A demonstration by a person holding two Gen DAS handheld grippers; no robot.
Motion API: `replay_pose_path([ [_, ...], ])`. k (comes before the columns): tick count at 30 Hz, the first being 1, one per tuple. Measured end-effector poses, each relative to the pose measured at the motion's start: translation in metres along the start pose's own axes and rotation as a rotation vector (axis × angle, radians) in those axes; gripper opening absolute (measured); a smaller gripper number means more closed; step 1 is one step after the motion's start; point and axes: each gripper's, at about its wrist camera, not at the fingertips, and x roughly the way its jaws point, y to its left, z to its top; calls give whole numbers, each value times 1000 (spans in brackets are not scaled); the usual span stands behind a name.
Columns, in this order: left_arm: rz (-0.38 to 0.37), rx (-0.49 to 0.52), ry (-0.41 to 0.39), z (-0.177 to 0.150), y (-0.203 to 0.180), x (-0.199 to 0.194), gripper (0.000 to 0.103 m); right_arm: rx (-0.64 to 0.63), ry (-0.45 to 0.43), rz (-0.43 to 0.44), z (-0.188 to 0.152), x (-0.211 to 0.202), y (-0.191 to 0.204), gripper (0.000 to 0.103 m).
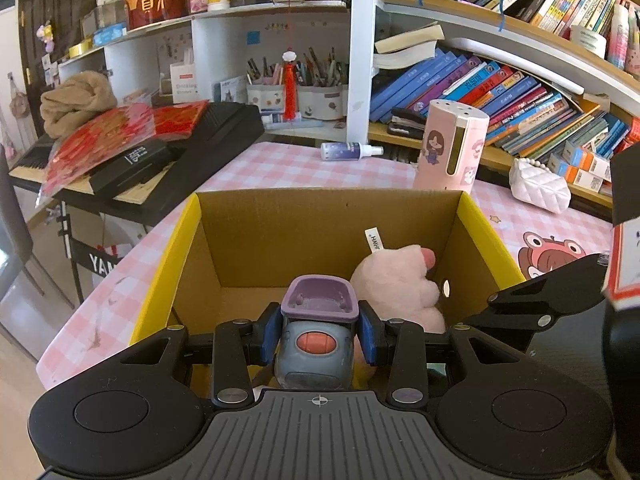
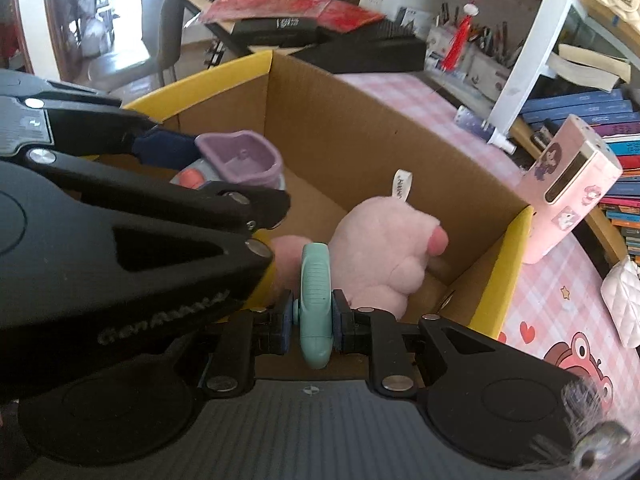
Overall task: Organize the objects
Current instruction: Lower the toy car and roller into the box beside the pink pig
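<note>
An open cardboard box (image 1: 276, 236) with yellow flaps stands on the pink checked table; it also shows in the right wrist view (image 2: 360, 132). A pink plush toy (image 1: 400, 284) lies inside it at the right, also seen in the right wrist view (image 2: 380, 248). My left gripper (image 1: 319, 330) is shut on a grey and purple toy (image 1: 316, 332) over the box's near edge; this toy shows in the right wrist view (image 2: 236, 160) too. My right gripper (image 2: 316, 320) is shut on a mint green gadget (image 2: 316, 300) at the box's near rim.
A pink dispenser (image 1: 452, 148) stands just behind the box. A spray bottle (image 1: 348, 151) lies farther back. A white quilted purse (image 1: 540, 188) sits at the right. Shelves of books (image 1: 500, 96) and a keyboard with red packets (image 1: 132, 148) border the table (image 1: 280, 164).
</note>
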Motion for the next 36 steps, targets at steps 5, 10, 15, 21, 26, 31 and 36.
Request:
replay_pose_path([
  [5, 2, -3, 1, 1, 0, 0, 38, -3, 18, 12, 0, 1, 0, 19],
  [10, 2, -4, 1, 1, 0, 1, 38, -1, 23, 14, 1, 2, 0, 19],
  [15, 2, -3, 1, 1, 0, 1, 38, -4, 26, 18, 1, 3, 0, 19],
  [21, 3, -5, -1, 1, 1, 1, 38, -9, 24, 27, 1, 3, -1, 19],
  [26, 2, -9, 0, 1, 2, 1, 38, 2, 17, 46, 2, 3, -3, 19],
  [31, 2, -9, -4, 0, 1, 0, 38, 30, 4, 63, 2, -1, -6, 19],
  [36, 2, -13, -7, -2, 1, -3, 37, 28, -49, 37, 1, -12, -7, 25],
])
